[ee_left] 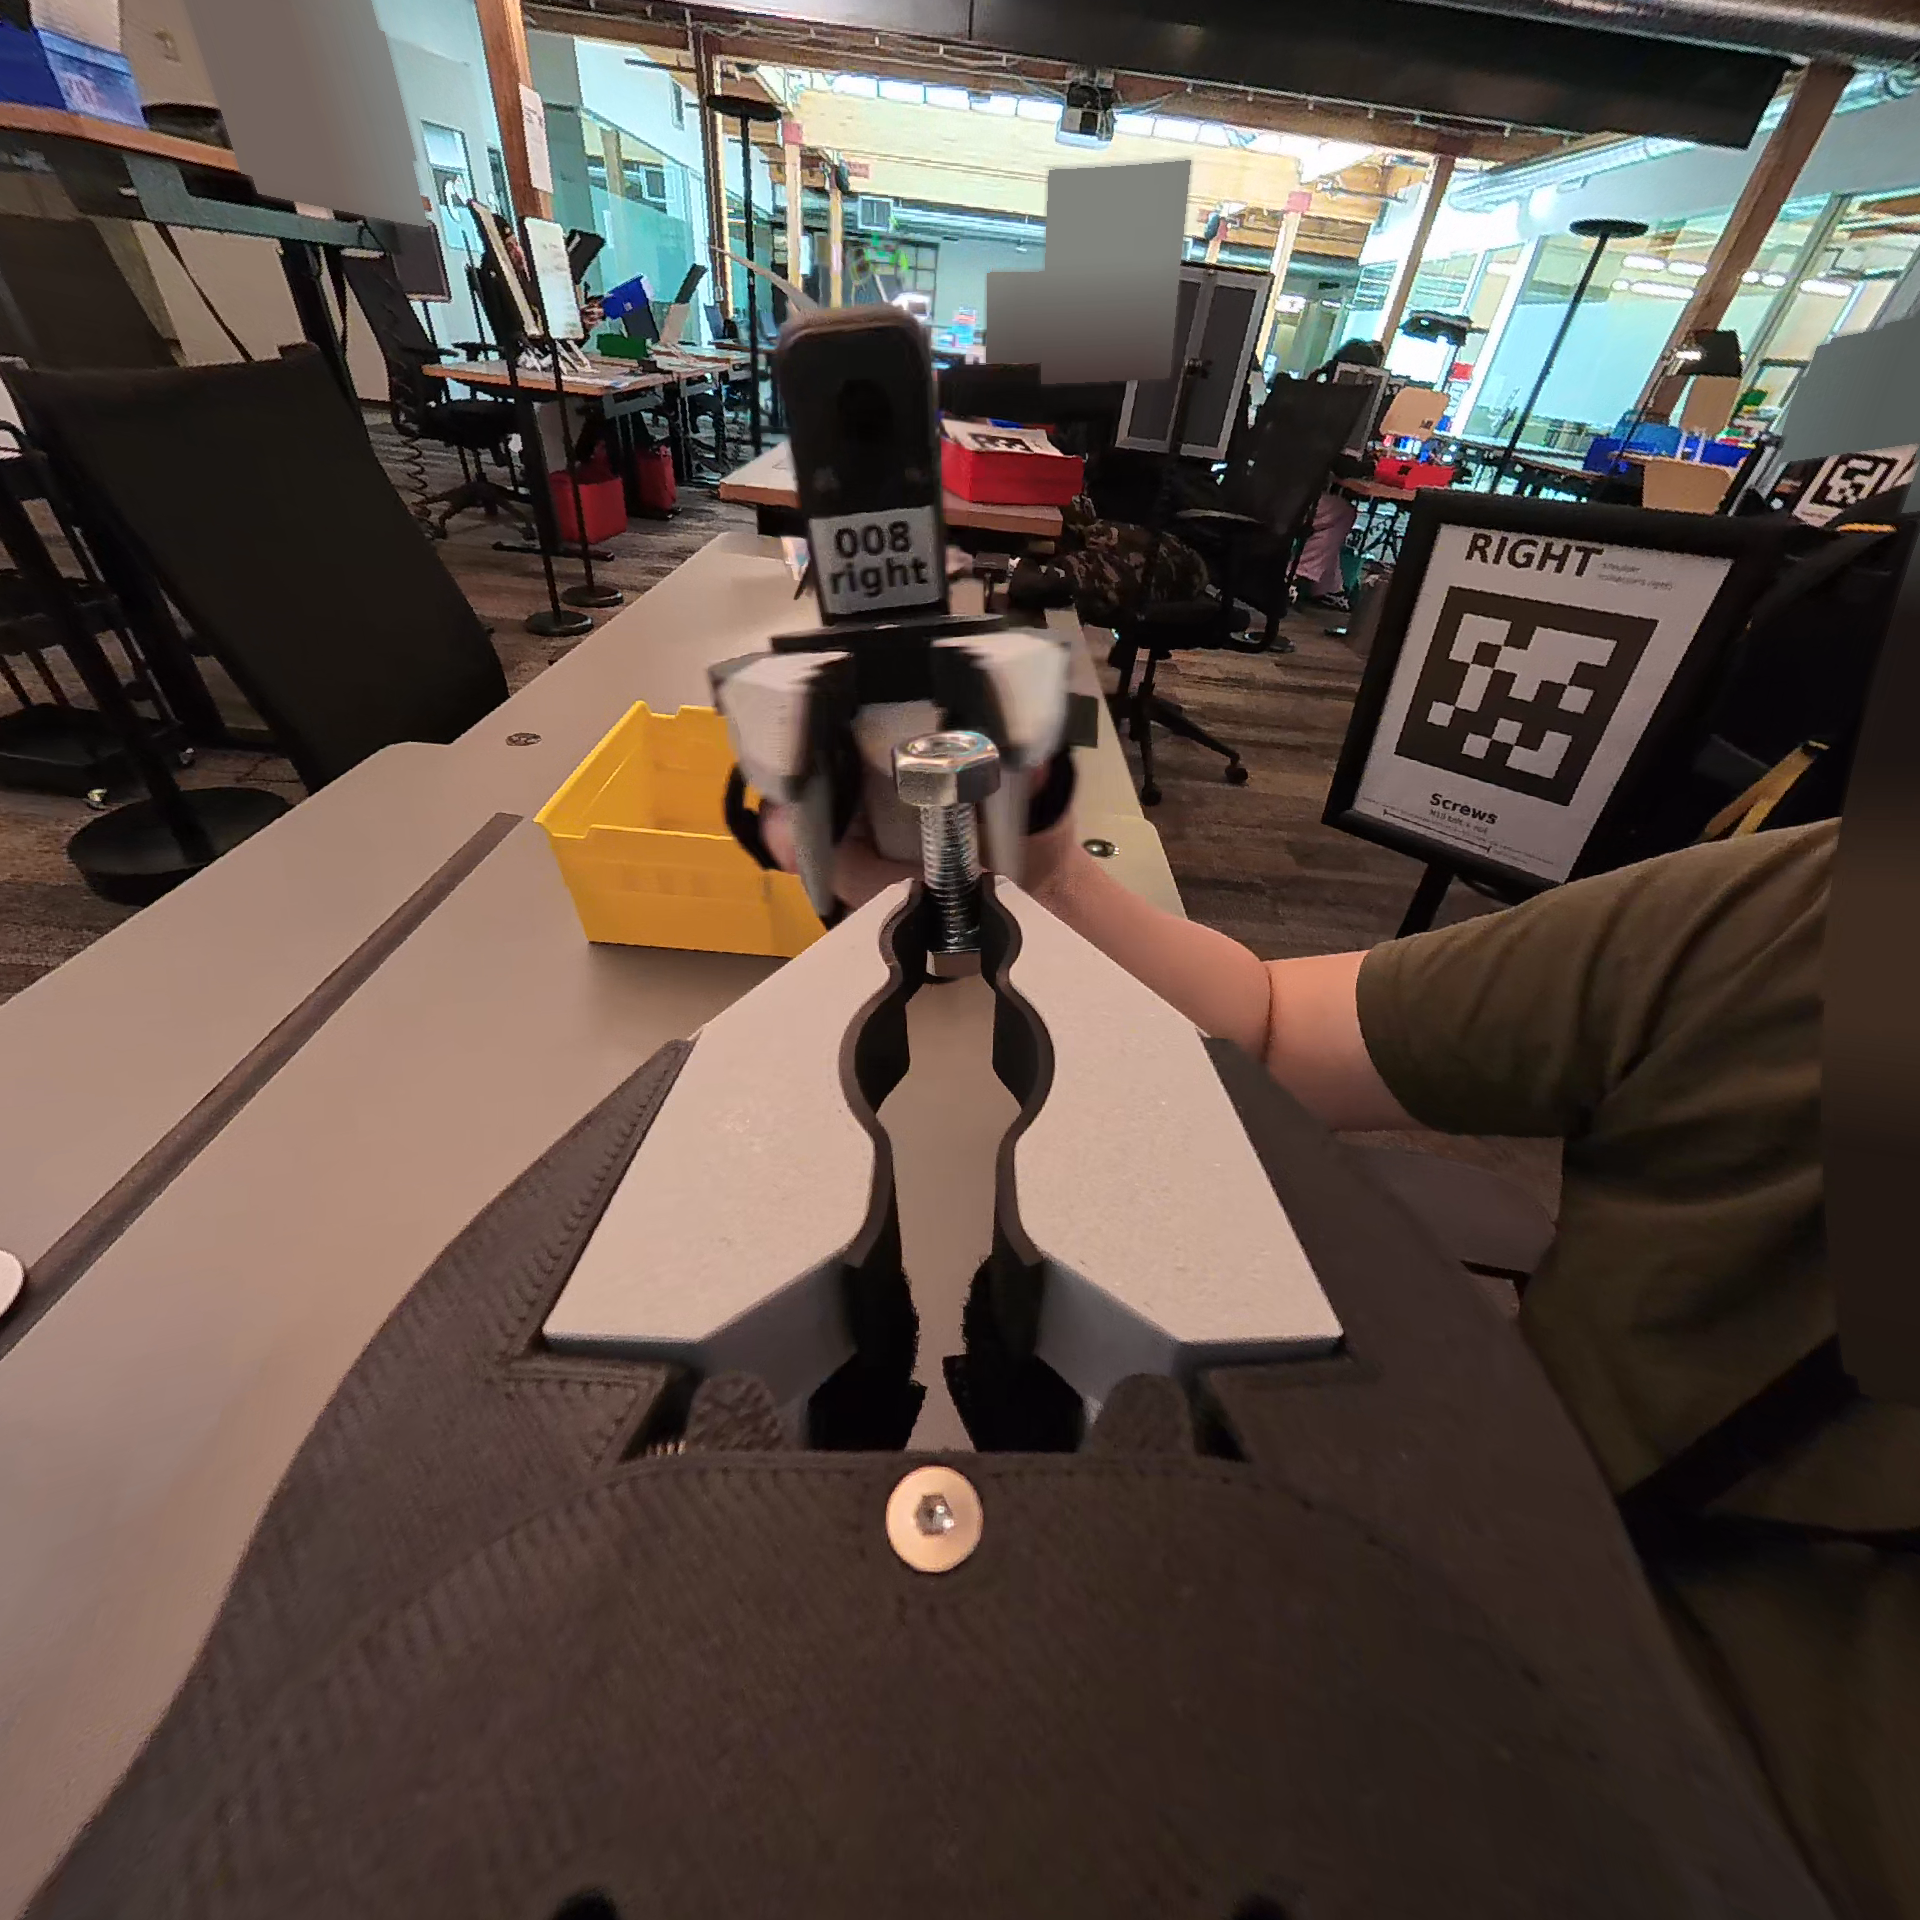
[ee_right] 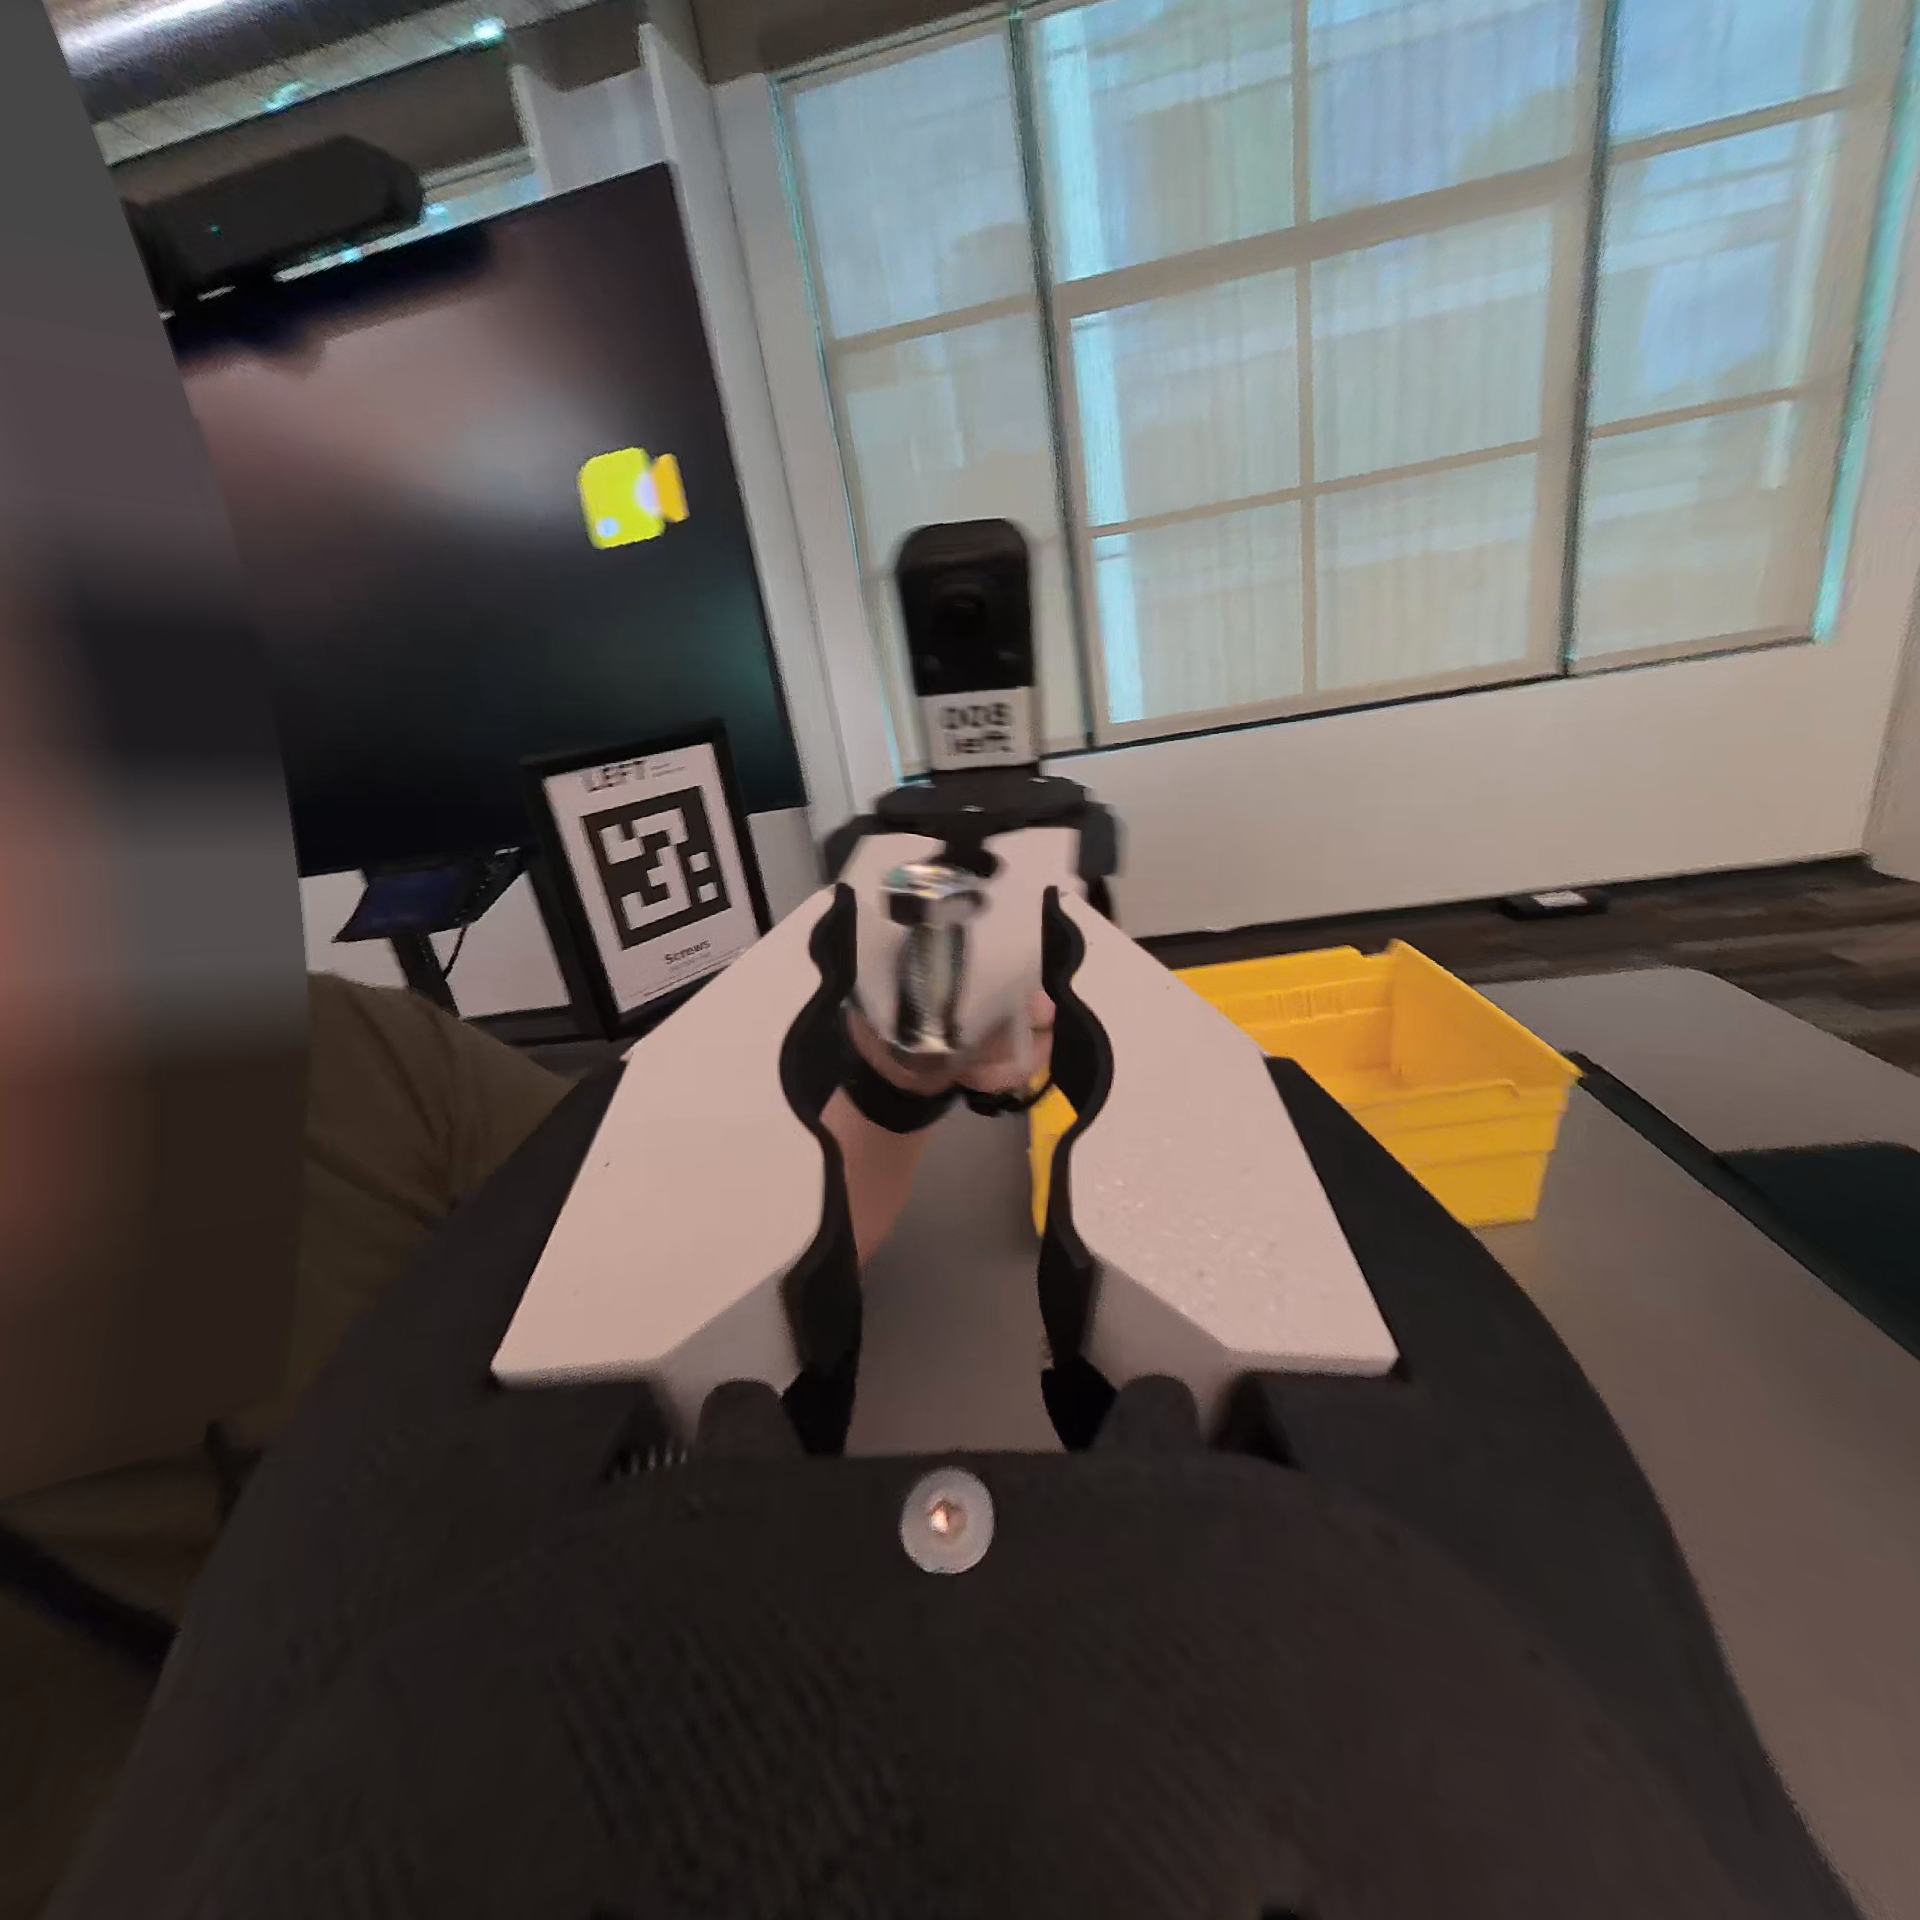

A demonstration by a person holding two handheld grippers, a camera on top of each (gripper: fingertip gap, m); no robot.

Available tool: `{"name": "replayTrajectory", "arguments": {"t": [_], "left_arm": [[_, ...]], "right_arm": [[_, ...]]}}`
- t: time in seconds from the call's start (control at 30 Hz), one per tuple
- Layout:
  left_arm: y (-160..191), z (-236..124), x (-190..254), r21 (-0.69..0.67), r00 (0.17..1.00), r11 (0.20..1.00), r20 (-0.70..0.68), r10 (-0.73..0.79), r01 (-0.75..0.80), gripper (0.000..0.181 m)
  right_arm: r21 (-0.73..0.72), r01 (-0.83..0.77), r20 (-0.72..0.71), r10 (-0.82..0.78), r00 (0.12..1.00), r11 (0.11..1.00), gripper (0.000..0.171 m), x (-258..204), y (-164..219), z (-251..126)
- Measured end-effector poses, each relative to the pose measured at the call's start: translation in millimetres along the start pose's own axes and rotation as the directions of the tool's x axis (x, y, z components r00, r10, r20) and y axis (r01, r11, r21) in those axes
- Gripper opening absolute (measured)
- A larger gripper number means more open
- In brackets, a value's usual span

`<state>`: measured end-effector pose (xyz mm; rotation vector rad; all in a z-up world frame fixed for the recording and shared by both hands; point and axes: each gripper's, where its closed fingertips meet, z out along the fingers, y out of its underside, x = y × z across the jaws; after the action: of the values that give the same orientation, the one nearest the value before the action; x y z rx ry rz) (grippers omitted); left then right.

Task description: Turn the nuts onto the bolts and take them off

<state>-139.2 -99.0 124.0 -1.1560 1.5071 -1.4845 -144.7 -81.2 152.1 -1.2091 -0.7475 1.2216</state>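
A silver bolt (ee_left: pixel 948 862) stands roughly upright with a hex nut (ee_left: pixel 945 767) at its top end. My left gripper (ee_left: pixel 951 914) is shut on the bolt's head at its fingertips. My right gripper (ee_left: pixel 899 748) faces it, blurred, with a finger on each side of the nut. In the right wrist view the bolt (ee_right: pixel 923 971) and nut (ee_right: pixel 928 896) lie between the open jaws of my right gripper (ee_right: pixel 945 914), with clear gaps on both sides. The left gripper's white fingers (ee_right: pixel 1003 987) show behind the bolt.
A yellow bin (ee_left: pixel 644 831) (ee_right: pixel 1403 1070) sits on the grey table (ee_left: pixel 260 1039) (ee_right: pixel 1766 1247). Framed marker signs (ee_left: pixel 1527 675) (ee_right: pixel 649 862) stand on both sides. A person's arm (ee_left: pixel 1455 1018) reaches in from the right. A black chair (ee_left: pixel 260 571) is beyond the table. Less than 4 cm separates the two grippers' tips.
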Motion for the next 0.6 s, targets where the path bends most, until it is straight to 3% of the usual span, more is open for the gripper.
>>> {"name": "replayTrajectory", "arguments": {"t": [0.13, 0.37, 0.6], "left_arm": [[-3.9, -5.0, 1.1, 0.013, 1.0, 1.0, 0.008, 0.009, -0.009, 0.007], [0.3, 0.0, 0.9, -0.004, 1.0, 1.0, -0.001, 0.002, -0.002, 0.007], [-4.5, -5.3, 3.3, 0.01, 1.0, 1.0, 0.006, 0.013, -0.013, 0.007]], "right_arm": [[0.059, -0.074, -0.057, 0.077, 0.995, 0.996, 0.035, 24.9, -8.1, -22.4], [-0.004, 0.016, 0.003, -0.016, 1.0, 1.0, 0.038, -10.0, -1.2, 7.3], [0.066, -0.072, -0.047, 0.075, 0.996, 0.995, 0.033, 18.7, -11.3, -20.0]]}}
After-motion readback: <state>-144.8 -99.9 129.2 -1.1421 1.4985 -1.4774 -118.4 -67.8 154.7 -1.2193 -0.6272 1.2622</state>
